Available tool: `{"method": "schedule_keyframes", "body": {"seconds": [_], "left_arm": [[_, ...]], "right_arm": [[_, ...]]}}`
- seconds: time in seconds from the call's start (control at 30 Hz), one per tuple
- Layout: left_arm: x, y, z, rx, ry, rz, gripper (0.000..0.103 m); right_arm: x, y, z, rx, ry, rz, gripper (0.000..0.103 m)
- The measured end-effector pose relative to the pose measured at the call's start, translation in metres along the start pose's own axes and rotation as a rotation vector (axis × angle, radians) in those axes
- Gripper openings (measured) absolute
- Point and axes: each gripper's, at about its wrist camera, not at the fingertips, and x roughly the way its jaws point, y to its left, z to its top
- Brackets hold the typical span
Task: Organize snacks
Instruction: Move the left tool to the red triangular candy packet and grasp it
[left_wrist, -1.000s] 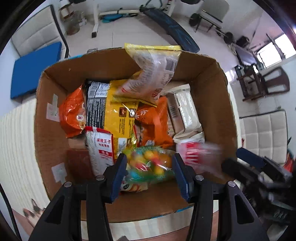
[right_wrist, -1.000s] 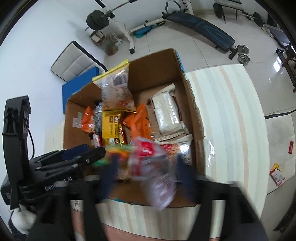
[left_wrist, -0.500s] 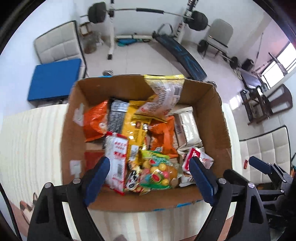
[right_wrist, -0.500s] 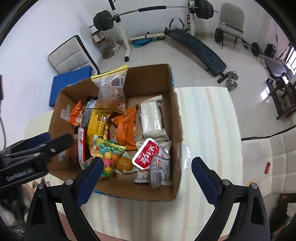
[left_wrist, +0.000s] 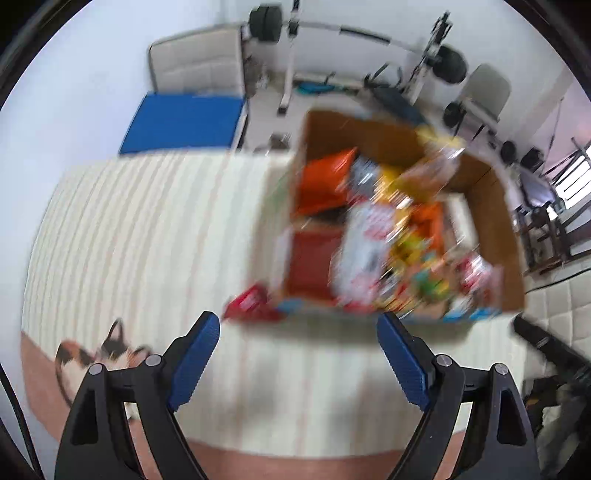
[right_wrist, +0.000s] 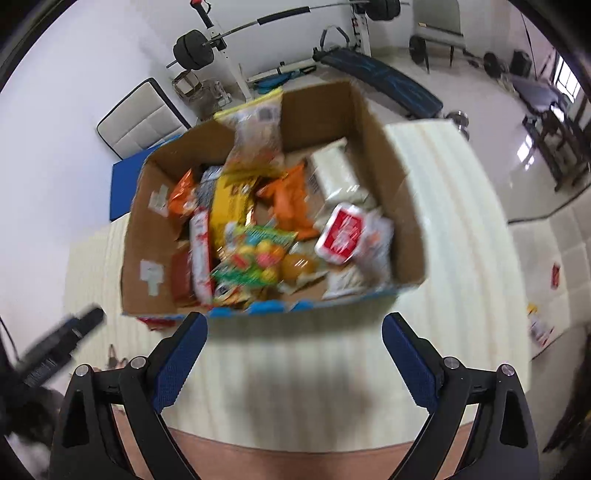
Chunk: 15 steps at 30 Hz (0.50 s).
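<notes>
A cardboard box (right_wrist: 391, 206) full of snack packs stands on the striped table (right_wrist: 461, 229). Inside lie a colourful candy bag (right_wrist: 255, 258), a red-and-white pack (right_wrist: 341, 234), orange bags and a yellow bag. In the left wrist view the box (left_wrist: 495, 221) is blurred, at the upper right. A red pack (left_wrist: 249, 304) lies on the table by the box's near left corner. My left gripper (left_wrist: 299, 354) is open and empty, pulled back from the box. My right gripper (right_wrist: 293, 350) is open and empty, just short of the box's near wall.
The table's near edge (right_wrist: 295, 450) runs just below the fingers. A cat-print patch (left_wrist: 107, 350) shows at the table's left front. Weight bench, barbell rack and chairs stand on the floor behind.
Both grippers opened, released the candy bag and the red-and-white pack into the box, then pulled back. The left one has swung left, so the box now sits to its right.
</notes>
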Motion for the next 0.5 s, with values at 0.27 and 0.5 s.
{"method": "schedule_keyframes", "body": {"seconds": [0.27,0.5], "left_arm": [[0.062,0.040,-0.011,0.033,0.106,0.016,0.087],[0.104,0.016,-0.004,0.427,0.135,0.052,0.087]], "right_arm": [[0.026,0.035,-0.021,-0.021,0.040,-0.027,0.098],[0.046,0.060,-0.021,-0.099,0.089,-0.066,0.098]]}}
